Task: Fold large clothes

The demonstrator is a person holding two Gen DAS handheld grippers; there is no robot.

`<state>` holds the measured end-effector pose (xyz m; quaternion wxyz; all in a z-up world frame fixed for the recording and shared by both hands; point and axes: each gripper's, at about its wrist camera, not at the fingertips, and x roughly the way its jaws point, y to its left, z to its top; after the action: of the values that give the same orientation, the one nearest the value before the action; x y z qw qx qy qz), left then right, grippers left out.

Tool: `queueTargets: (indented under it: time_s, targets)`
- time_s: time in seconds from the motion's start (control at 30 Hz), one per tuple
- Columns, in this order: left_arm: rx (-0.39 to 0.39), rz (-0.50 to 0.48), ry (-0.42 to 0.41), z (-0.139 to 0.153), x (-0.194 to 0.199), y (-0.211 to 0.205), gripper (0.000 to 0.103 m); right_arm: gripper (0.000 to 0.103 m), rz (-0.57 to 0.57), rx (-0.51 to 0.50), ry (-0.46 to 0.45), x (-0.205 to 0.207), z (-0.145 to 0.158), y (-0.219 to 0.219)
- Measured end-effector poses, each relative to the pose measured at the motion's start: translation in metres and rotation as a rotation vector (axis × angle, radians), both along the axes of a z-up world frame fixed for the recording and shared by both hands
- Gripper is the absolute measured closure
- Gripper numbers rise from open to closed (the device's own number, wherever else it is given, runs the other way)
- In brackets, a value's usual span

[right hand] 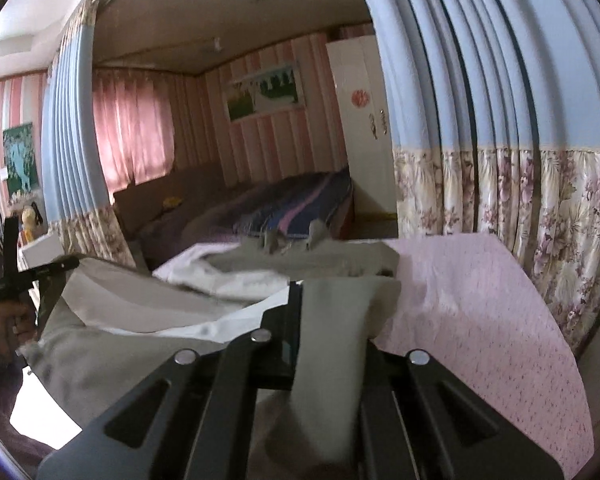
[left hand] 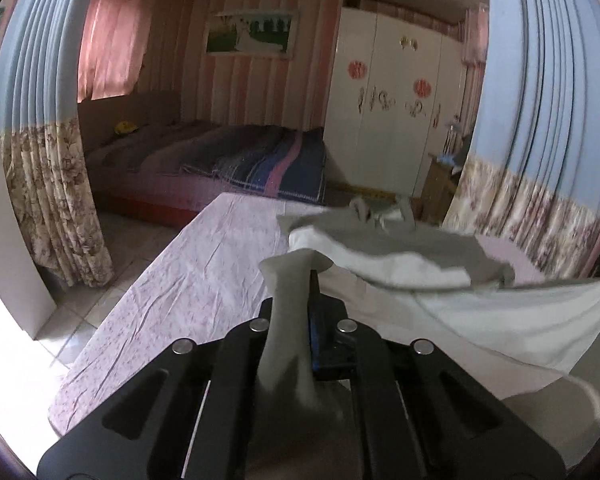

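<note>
A large grey garment with a white inner side [left hand: 400,252] hangs raised over the table covered in a pink sheet [left hand: 204,264]. My left gripper [left hand: 304,276] is shut on a bunched grey edge of it, and the cloth drapes back over one finger. In the right wrist view my right gripper [right hand: 320,300] is shut on another grey edge of the garment [right hand: 300,264], which hides its right finger. The cloth sags between the two grips. At the left of that view a hand [right hand: 8,316] holds the left gripper [right hand: 60,266] at the garment's other end.
Blue curtains with floral hems hang on both sides [left hand: 48,120] [right hand: 500,140]. Beyond the table are a bed with a striped blanket [left hand: 240,156] and a white wardrobe [left hand: 388,120]. A white panel [left hand: 4,240] stands on the tiled floor [left hand: 112,280] to the left.
</note>
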<state>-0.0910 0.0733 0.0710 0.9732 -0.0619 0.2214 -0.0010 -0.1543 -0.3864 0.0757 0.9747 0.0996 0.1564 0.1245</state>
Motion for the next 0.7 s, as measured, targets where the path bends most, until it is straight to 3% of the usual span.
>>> queueTargets:
  time_s: [0.23,0.4,0.57,0.7]
  targets:
    - [-0.053,-0.022,-0.005,0.012,0.080,0.009,0.097,0.101,0.000,0.045,0.002,0.079,0.013,-0.013]
    - [0.033,-0.001,-0.015,0.023,0.165,-0.004,0.096,0.101,-0.016,0.050,0.008,0.169,0.027,-0.021]
    - [0.082,0.006,0.023,0.027,0.254,-0.015,0.093,0.101,-0.028,0.064,0.096,0.269,0.027,-0.031]
    - [0.109,0.021,0.103,0.006,0.326,-0.021,0.093,0.101,-0.045,0.052,0.203,0.344,0.006,-0.032]
